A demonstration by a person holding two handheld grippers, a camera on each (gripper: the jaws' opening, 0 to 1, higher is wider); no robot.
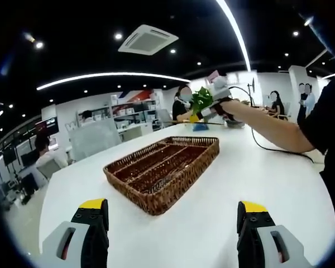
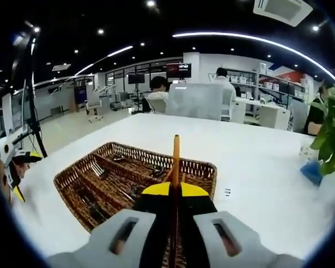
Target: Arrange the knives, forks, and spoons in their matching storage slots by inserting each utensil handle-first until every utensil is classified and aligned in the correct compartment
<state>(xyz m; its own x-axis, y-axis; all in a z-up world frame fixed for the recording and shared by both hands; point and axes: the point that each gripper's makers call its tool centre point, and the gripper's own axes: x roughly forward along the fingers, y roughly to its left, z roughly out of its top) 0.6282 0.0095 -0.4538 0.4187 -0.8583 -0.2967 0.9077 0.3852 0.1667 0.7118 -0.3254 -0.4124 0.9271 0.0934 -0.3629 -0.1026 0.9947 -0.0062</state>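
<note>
A brown wicker tray (image 1: 162, 167) with long compartments lies on the white table (image 1: 257, 173). In the right gripper view the tray (image 2: 95, 190) holds several dark utensils (image 2: 97, 167). My right gripper (image 2: 176, 190) is shut on a thin utensil with an orange-brown handle (image 2: 176, 159), which points out over the tray's near end; I cannot tell what kind it is. From the left gripper view, the right gripper (image 1: 212, 109) hovers beyond the tray's far end, the thin utensil (image 1: 184, 123) sticking out sideways. My left gripper (image 1: 172, 205) is open, empty, short of the tray; it also appears as the left gripper (image 2: 21, 174).
A green plant (image 1: 201, 99) stands on the table behind the right gripper; in the other view the plant (image 2: 332, 134) has a blue object (image 2: 312, 170) at its foot. A black cable (image 1: 273, 151) trails across the table. People sit at desks beyond.
</note>
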